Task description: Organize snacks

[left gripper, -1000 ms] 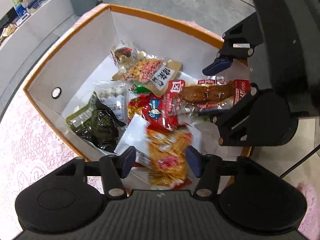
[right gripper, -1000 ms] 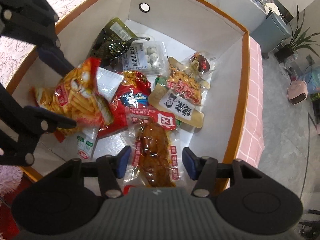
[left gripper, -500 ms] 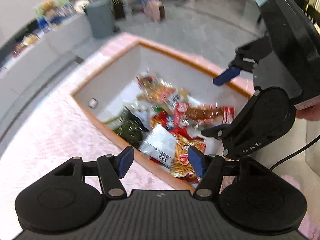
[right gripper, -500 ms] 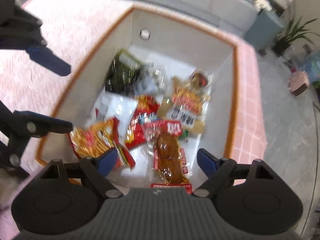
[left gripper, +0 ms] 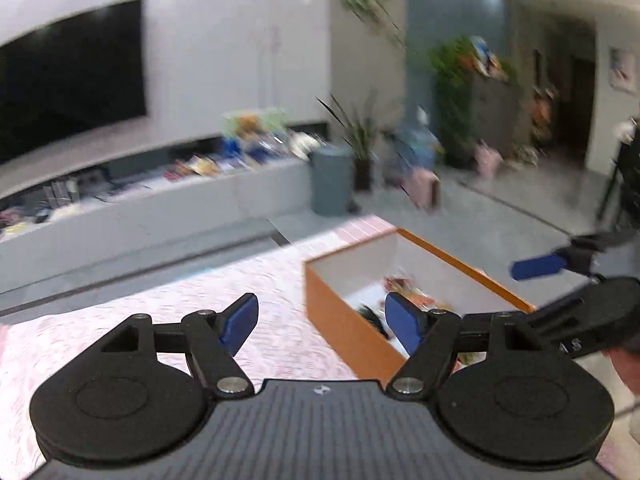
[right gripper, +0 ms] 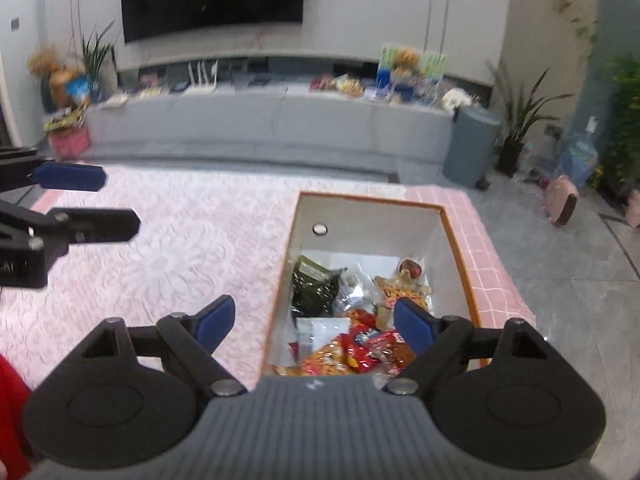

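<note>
From my left wrist camera, the left gripper (left gripper: pixel 322 323) sits above the pink lace tablecloth (left gripper: pixel 180 312), its blue pads spread wide with nothing between them; the jaws have just been opening. The orange box (left gripper: pixel 344 320) stands to the right on the table, white inside, and I can make out only a few snack packets (left gripper: pixel 404 292) on its floor (the view is blurred, so I cannot name them here). Further right, the right gripper (left gripper: pixel 568 280) comes into view above the box's near right corner, one blue pad showing. A fingertip of the person shows at the right edge. Beyond the table I see a long grey TV bench (left gripper: pixel 160 208) with clutter on it, a dark screen (left gripper: pixel 68 76) on the wall and a grey bin (left gripper: pixel 331 182) on the floor.

From my right wrist camera, the right gripper (right gripper: pixel 316 322) points down at the near end of the box (right gripper: pixel 460 256), jaws apart and empty, having just been opening too. The snacks lie loose in the box: a dark green packet (right gripper: pixel 314 286) at the far left, a red packet (right gripper: pixel 364 340) and an orange-yellow chips bag (right gripper: pixel 324 360) at the near end, a clear pack with a dark red item (right gripper: pixel 410 268) at the far right. The left gripper (right gripper: pixel 92 200) hangs over the tablecloth well left of the box, pads apart. A red sleeve (right gripper: pixel 10 412) shows at the near left edge.
</note>
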### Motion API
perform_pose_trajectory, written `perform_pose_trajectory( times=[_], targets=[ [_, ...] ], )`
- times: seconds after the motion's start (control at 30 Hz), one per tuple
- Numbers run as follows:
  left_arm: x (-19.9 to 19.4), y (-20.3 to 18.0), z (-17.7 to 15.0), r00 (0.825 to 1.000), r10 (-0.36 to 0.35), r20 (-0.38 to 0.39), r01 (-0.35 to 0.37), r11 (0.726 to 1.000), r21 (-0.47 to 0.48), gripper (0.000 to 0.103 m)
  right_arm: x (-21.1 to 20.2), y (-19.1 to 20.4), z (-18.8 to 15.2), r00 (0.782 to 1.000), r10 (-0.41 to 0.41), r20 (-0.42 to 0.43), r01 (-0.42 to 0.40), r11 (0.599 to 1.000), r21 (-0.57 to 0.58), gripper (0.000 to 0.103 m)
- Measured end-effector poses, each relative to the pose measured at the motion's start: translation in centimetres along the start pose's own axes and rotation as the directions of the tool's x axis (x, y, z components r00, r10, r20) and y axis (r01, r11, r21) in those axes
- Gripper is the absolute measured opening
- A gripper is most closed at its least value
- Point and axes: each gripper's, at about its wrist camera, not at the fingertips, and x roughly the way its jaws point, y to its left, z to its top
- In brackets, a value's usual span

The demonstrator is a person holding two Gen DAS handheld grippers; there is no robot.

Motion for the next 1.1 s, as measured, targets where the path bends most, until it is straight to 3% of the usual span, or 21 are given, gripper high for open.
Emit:
perform_pose_trajectory(
  times=[0.2,0.33,0.47,0.57,0.63,0.8,1.1],
  targets=[
    [-2.4,0.4,-3.7,0.990,0.129,0.054,-0.126,0.991,-0.054,0.091,-3.5,4.5,-3.8,0.978,-0.111,0.177,0.118,0.993,-0.028,0.096],
    [-3.5,0.8,-6.2,0.982,0.179,0.068,-0.176,0.983,-0.049,0.091,-4.4,6.9,-6.5,0.960,-0.155,0.232,0.163,0.986,-0.020,0.096],
    [-3.9,1.2,-8.4,0.969,0.235,0.073,-0.231,0.971,-0.059,0.091,-4.5,8.1,-9.1,0.951,-0.190,0.244,0.196,0.981,-0.003,0.096],
    [-4.2,2.1,-9.6,0.979,0.201,0.044,-0.194,0.972,-0.130,0.091,-4.3,8.6,-10.3,0.944,-0.214,0.250,0.218,0.976,0.011,0.097],
    [-4.3,2.6,-10.0,0.986,0.164,0.034,-0.156,0.973,-0.173,0.091,-3.9,8.7,-10.9,0.951,-0.206,0.230,0.205,0.978,0.025,0.097],
    [-3.9,3.2,-10.4,0.975,0.220,-0.023,-0.221,0.960,-0.169,0.091,-2.9,9.2,-11.4,0.969,-0.180,0.170,0.172,0.983,0.060,0.097],
    [-3.2,2.8,-11.7,0.972,0.213,-0.097,-0.226,0.961,-0.162,0.091,-1.3,9.9,-11.5,0.977,-0.175,0.118,0.170,0.984,0.050,0.097]
  ],
)
